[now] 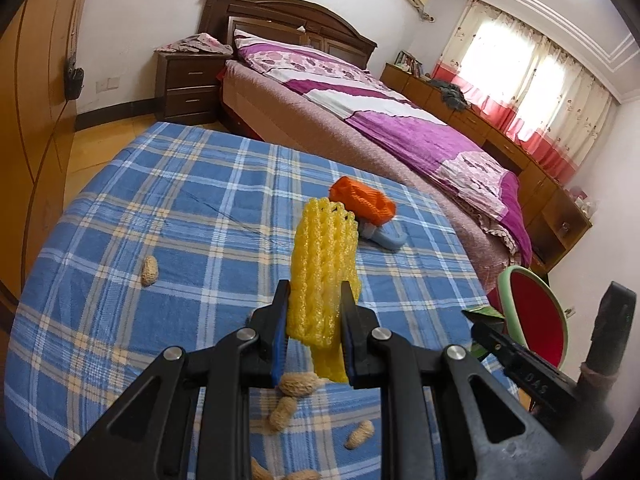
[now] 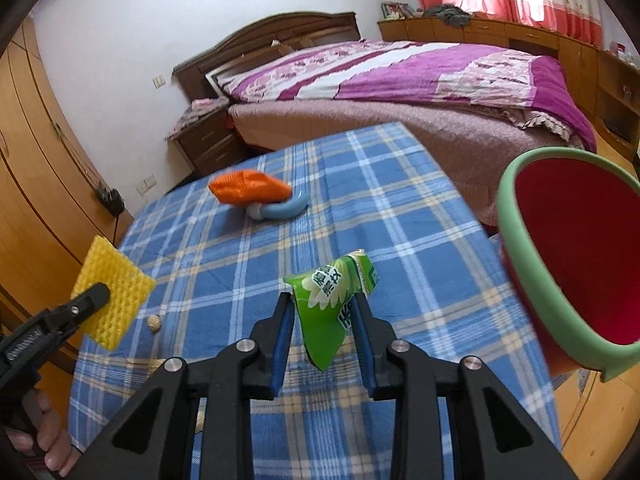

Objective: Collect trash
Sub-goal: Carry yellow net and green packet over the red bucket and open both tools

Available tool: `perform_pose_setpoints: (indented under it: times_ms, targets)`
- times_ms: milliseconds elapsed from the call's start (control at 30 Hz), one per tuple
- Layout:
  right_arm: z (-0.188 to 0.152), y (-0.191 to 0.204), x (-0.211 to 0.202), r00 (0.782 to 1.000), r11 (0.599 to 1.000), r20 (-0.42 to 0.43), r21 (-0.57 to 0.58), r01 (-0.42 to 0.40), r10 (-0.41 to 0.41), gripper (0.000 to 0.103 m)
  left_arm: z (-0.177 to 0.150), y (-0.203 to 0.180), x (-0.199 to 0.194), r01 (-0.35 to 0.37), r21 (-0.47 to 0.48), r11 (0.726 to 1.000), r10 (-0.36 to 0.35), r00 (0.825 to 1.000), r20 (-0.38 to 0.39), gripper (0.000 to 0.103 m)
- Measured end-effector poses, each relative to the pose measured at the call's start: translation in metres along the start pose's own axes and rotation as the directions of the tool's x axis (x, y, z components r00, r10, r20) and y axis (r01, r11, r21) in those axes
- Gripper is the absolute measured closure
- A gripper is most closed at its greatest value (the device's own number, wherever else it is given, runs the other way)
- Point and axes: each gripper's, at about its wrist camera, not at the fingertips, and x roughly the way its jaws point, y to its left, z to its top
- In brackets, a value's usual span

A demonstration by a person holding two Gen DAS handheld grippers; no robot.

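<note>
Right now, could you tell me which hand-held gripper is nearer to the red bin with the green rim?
Right. The right hand-held gripper, holding a green wrapper, is just beside the red bin; the left hand-held gripper, gripping yellow foam netting, is farther away.

A yellow foam net sleeve (image 1: 320,264) looks soft and ridged; the green wrapper (image 2: 334,300) is glossy plastic. The checked tablecloth (image 1: 192,208) is matt woven cloth.

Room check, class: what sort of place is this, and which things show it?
A home bedroom, most likely: a made bed with a wooden headboard, a bedside cabinet and curtained windows.
</note>
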Motion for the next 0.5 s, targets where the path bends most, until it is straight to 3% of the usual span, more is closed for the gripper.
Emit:
perform_pose_setpoints:
  times_ms: [500]
  targets:
    - [0.003,-0.051,-0.065,0.99,0.994,0.138,0.105,-0.002,-0.013,0.071,-0.004,-0.057,0.0,0.101,0.091,0.991,-0.098,0.994,-0.038,0.081]
